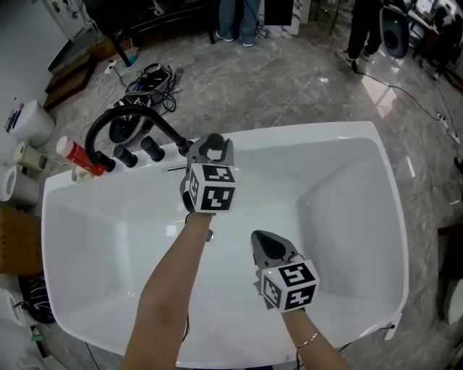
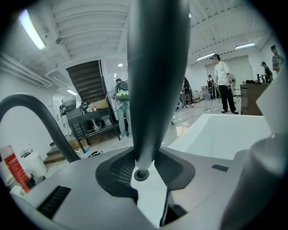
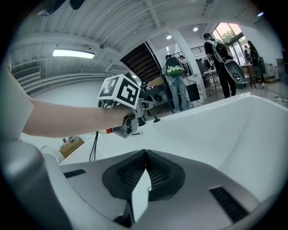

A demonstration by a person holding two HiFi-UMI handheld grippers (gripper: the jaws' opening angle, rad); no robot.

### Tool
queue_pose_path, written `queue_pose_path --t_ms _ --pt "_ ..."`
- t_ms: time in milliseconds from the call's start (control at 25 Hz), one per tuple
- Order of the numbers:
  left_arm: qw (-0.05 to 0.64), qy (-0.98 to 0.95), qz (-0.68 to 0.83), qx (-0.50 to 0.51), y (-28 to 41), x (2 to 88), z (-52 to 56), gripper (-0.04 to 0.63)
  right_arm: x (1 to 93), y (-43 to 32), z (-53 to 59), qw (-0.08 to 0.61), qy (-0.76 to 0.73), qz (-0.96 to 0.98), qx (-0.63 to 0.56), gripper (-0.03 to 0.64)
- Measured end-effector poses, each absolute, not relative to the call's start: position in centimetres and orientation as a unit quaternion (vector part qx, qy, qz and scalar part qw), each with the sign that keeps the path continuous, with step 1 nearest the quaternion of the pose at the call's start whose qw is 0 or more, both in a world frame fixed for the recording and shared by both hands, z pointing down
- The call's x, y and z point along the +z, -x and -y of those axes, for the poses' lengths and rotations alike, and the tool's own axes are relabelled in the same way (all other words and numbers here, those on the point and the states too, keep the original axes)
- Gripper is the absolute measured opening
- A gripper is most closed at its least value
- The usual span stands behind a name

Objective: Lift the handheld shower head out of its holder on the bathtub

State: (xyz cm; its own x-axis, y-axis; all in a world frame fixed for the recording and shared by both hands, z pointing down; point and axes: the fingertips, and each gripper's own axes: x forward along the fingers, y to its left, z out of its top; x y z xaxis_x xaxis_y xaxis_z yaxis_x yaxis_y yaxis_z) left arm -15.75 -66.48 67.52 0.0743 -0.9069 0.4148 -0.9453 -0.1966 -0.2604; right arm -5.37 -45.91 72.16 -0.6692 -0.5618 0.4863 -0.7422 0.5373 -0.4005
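The black shower head handle (image 2: 155, 81) stands upright between the jaws of my left gripper (image 2: 144, 173), which is shut on its lower end. In the head view my left gripper (image 1: 206, 148) is over the tub's far rim, with the handle (image 1: 168, 134) slanting up and left from it into a black arched hose (image 1: 108, 124). My right gripper (image 1: 266, 242) hovers over the inside of the white bathtub (image 1: 347, 144), nearer me. Its pads meet with nothing between them in the right gripper view (image 3: 145, 170), where the left gripper (image 3: 128, 121) shows ahead.
Two black tap knobs (image 1: 152, 148) sit on the rim left of the left gripper. A red bottle (image 1: 79, 157) lies at the tub's far left corner. White containers (image 1: 29, 123) and a cardboard box (image 1: 18, 238) stand on the floor left. Cables (image 1: 148, 79) and standing people (image 1: 235, 18) are beyond.
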Motion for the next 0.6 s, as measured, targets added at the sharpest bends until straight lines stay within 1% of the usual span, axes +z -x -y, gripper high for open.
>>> queue_pose_path --t_ms 600 --pt "0.014 -0.743 0.628 0.233 14.1 50.4 52.9 0.149 54.9 3.8 38.1 0.116 -0.393 0.872 0.268 0.008"
